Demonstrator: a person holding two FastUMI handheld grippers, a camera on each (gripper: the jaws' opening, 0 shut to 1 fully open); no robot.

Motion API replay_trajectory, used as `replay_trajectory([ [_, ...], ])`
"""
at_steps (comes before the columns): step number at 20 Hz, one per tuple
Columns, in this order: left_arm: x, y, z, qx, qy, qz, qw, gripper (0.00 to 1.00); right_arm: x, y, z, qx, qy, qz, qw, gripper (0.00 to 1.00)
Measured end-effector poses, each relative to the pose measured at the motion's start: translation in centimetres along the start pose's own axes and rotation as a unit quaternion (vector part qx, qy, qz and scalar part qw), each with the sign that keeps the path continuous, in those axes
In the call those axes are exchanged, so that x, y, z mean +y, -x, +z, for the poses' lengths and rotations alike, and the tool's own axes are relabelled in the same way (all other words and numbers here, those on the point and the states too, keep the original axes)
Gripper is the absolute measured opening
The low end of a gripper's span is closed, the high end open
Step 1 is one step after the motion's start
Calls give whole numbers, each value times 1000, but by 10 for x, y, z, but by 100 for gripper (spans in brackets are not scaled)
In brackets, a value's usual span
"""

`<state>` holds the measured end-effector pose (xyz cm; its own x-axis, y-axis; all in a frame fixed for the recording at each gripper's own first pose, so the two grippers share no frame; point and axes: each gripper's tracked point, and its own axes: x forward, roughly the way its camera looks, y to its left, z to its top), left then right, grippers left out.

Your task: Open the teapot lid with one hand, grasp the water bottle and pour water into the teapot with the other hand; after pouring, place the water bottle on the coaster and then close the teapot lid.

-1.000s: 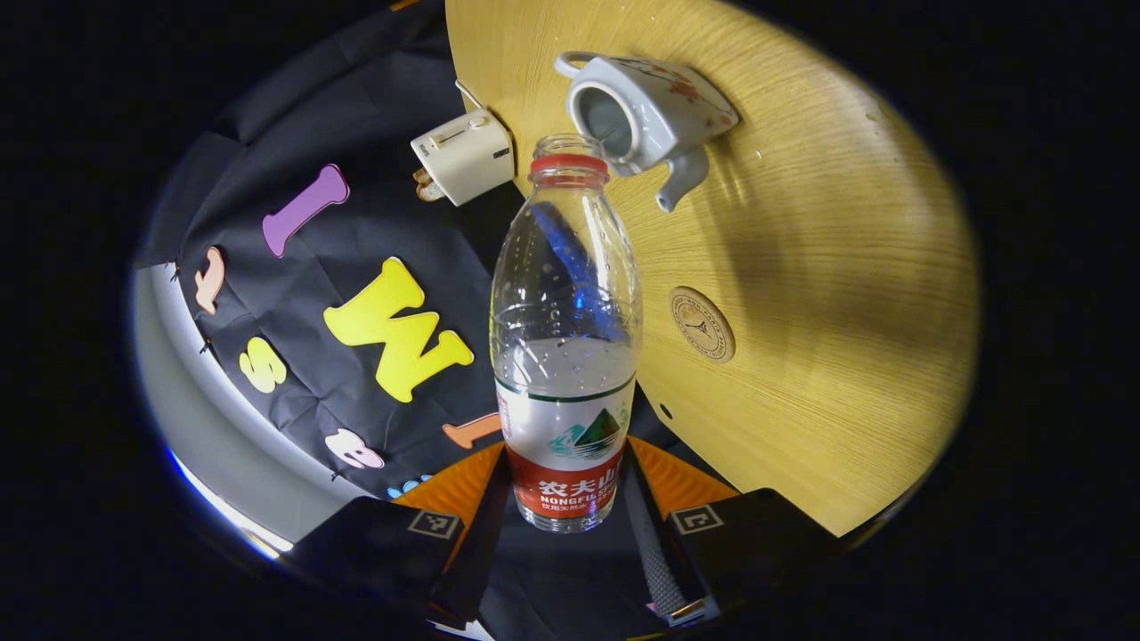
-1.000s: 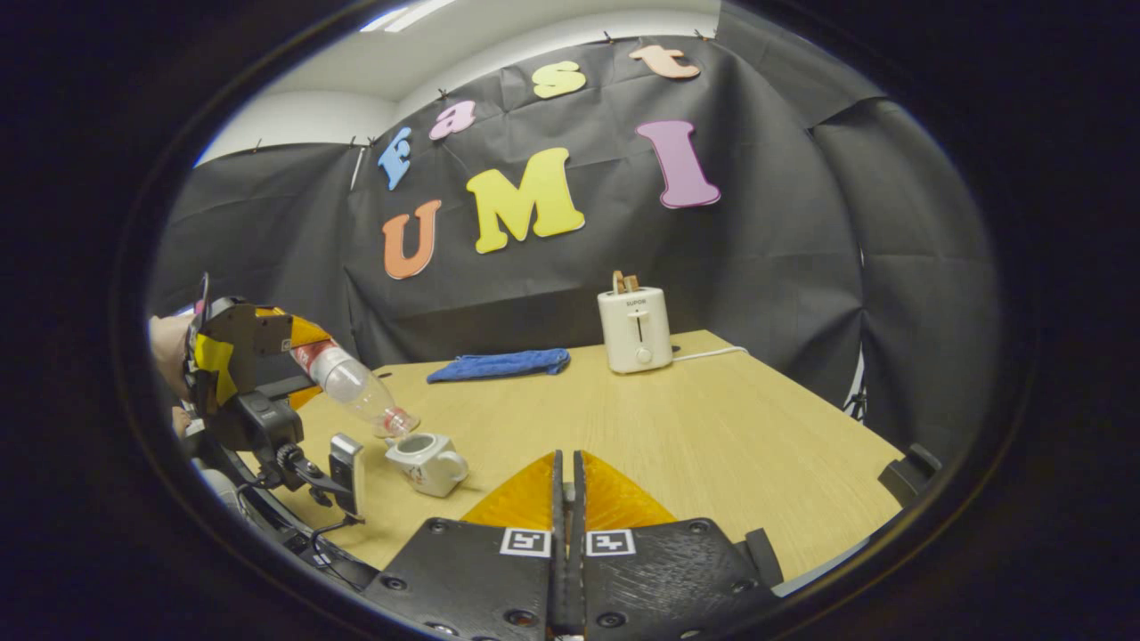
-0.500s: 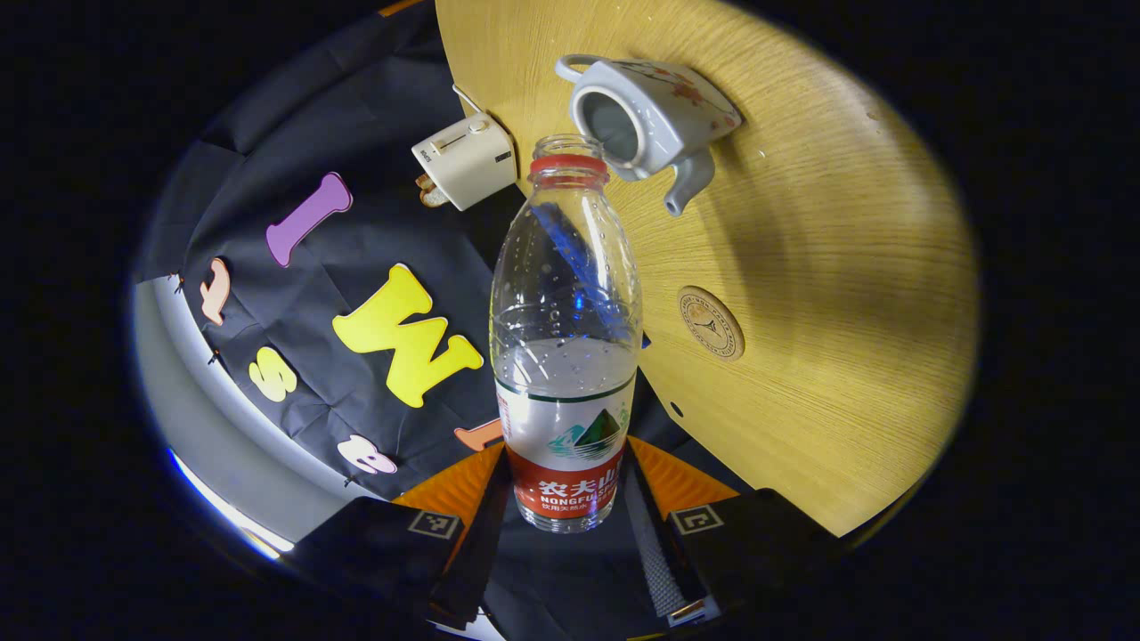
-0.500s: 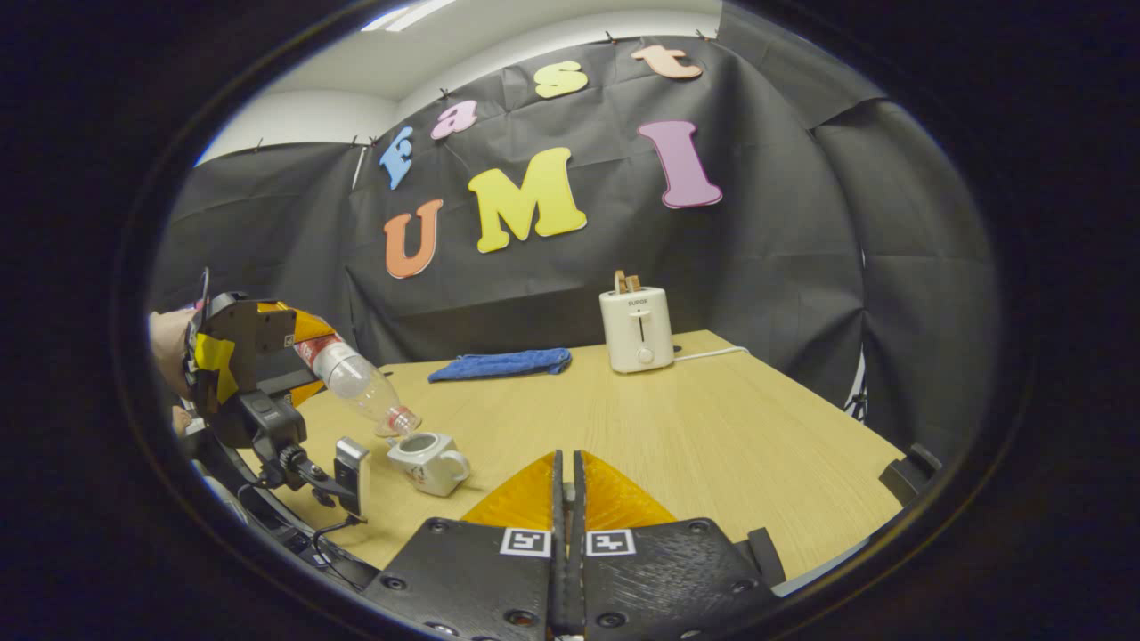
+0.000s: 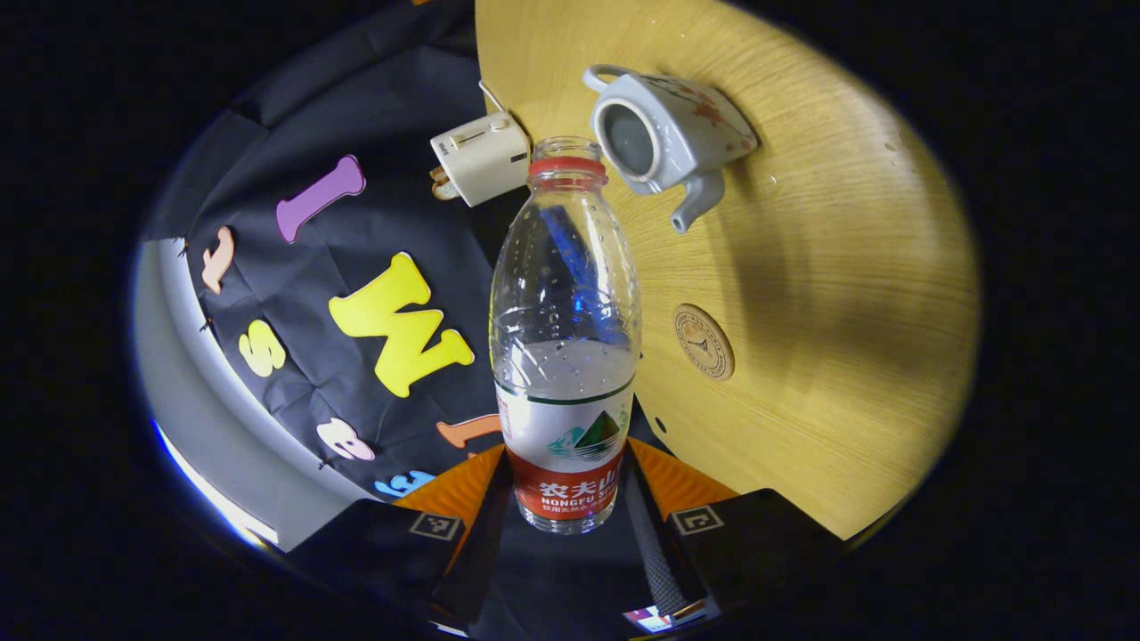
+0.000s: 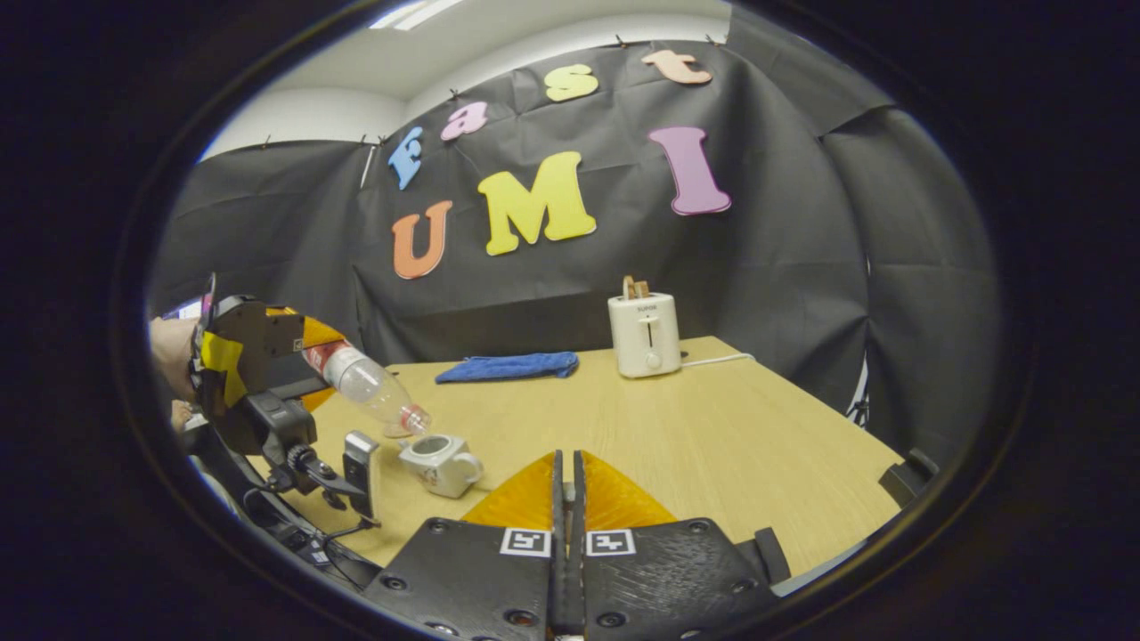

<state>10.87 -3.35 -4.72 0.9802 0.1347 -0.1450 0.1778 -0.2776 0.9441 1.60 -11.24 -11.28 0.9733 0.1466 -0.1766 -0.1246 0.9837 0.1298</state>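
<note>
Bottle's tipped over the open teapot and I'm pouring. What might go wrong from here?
1. The water bottle mouth sits beside the teapot opening, not squarely over it, so water may spill on the table; droplets already lie nearby.
2. The left tongs grip only the bottle's base; it might slip while tilted.
3. The coaster lies close by; setting the bottle down off-centre could tip it.
</note>
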Motion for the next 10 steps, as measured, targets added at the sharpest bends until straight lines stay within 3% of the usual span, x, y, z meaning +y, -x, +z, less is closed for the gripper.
replay_trajectory([
  [2,-11,2,-4,-4,67,-6,998,74,3,2,0,2,-1,-1,1000,2],
  [3,-18,1,-7,-5,107,-12,994,70,4,2,1,4,0,-1,1000,0],
  [5,-39,0,-10,-5,205,-40,978,70,9,4,6,1,5,-2,1000,0],
  [8,-69,6,-4,-11,352,-90,931,71,24,7,15,-4,19,5,1000,2],
  [10,-69,13,-6,-16,443,-79,893,71,31,9,21,-10,22,8,1000,0],
])
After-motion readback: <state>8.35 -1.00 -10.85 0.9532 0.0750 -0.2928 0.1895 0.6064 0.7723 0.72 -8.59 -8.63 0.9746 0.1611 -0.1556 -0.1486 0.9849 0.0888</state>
